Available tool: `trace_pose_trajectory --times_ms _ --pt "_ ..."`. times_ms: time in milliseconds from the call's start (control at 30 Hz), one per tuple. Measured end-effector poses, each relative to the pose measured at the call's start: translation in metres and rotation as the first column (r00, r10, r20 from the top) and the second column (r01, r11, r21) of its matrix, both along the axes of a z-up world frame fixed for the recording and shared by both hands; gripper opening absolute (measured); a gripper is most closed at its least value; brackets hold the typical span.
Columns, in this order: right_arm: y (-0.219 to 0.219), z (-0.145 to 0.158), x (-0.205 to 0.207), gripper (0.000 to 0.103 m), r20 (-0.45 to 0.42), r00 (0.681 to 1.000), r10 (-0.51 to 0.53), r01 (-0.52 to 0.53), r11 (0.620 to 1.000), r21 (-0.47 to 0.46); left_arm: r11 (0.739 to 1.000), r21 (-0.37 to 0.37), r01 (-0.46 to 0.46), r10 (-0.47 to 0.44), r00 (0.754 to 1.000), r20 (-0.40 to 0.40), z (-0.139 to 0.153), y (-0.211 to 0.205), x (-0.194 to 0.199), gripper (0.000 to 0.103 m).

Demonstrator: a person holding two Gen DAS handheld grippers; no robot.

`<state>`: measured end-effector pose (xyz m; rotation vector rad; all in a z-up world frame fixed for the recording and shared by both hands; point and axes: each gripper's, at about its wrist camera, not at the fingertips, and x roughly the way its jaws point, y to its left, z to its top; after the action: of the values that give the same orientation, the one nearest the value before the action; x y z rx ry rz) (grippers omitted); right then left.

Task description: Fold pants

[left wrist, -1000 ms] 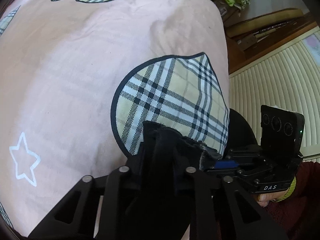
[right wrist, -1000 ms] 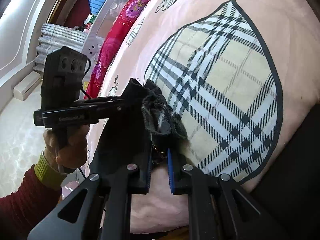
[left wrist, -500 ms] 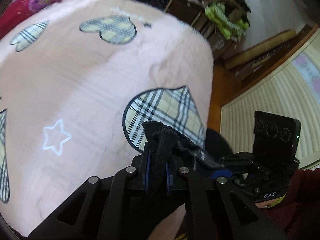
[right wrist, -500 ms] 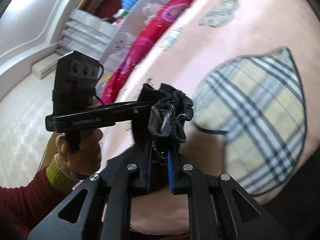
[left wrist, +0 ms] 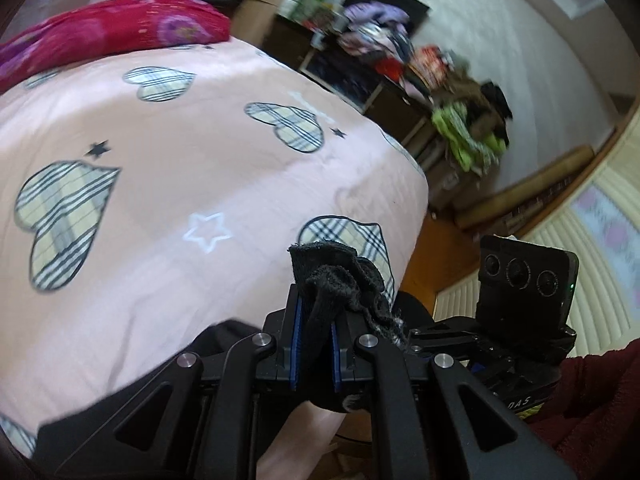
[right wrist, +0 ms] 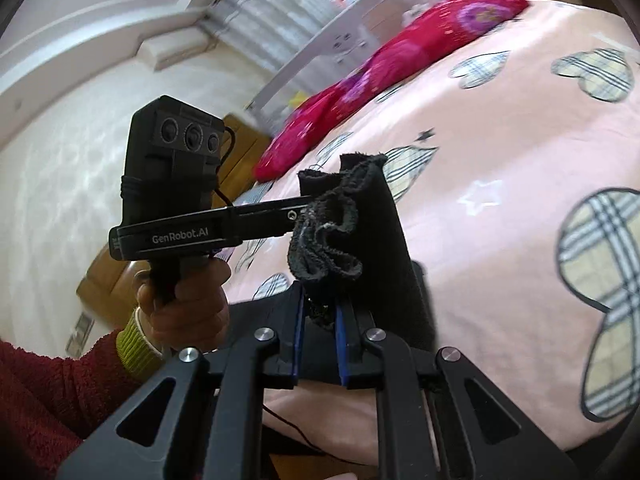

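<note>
Black soft knit pants [left wrist: 332, 280], limp and light, bunch at lower centre; left tool [left wrist: 314, 354] and right tool [right wrist: 318, 350] each pinch a gathered edge, best spread wider.

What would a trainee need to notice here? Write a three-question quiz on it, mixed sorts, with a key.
1. True or false: the left claw is shut on bunched black pants.
2. Multiple choice: what does the right claw hold? A) the red pillow B) the black pants C) nothing
3. Short answer: what pattern fills the hearts on the pink bedspread?

Key
1. True: dark fabric is pinched between its blue pads.
2. B: the black cloth bunches above its pads, while the red pillow lies at the far end of the bed.
3. Plaid check.
</note>
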<state>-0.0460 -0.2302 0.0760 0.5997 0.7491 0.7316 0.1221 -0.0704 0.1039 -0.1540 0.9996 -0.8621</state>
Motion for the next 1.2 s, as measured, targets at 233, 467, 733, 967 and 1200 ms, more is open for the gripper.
trace_pose_trajectory --times_ms 233,467,733,967,1200 --pt "0.06 -0.005 0.019 0.015 -0.031 0.988 0.152 -0.154 0.986 -0.065 0.987 -0.043 -0.153 0.151 0.988 -0.043 -0.02 0.069 -0.019 0.01" --pt "0.109 -0.023 0.039 0.015 -0.071 0.966 0.249 -0.256 0.96 -0.113 0.966 -0.042 -0.253 0.249 0.965 -0.084 -0.047 0.116 -0.031 0.01" --pt "0.14 -0.05 0.044 0.015 -0.138 0.937 0.322 -0.341 0.929 -0.145 0.944 -0.046 -0.328 0.318 0.935 -0.155 -0.084 0.145 -0.033 0.01" --pt "0.161 -0.066 0.046 0.015 -0.191 0.915 0.357 -0.388 0.907 -0.165 0.928 -0.026 -0.372 0.36 0.913 -0.189 -0.106 0.158 -0.039 0.011" --pt "0.173 -0.077 0.047 0.017 -0.223 0.897 0.381 -0.423 0.887 -0.185 0.916 -0.027 -0.401 0.387 0.899 -0.207 -0.117 0.17 -0.045 0.011"
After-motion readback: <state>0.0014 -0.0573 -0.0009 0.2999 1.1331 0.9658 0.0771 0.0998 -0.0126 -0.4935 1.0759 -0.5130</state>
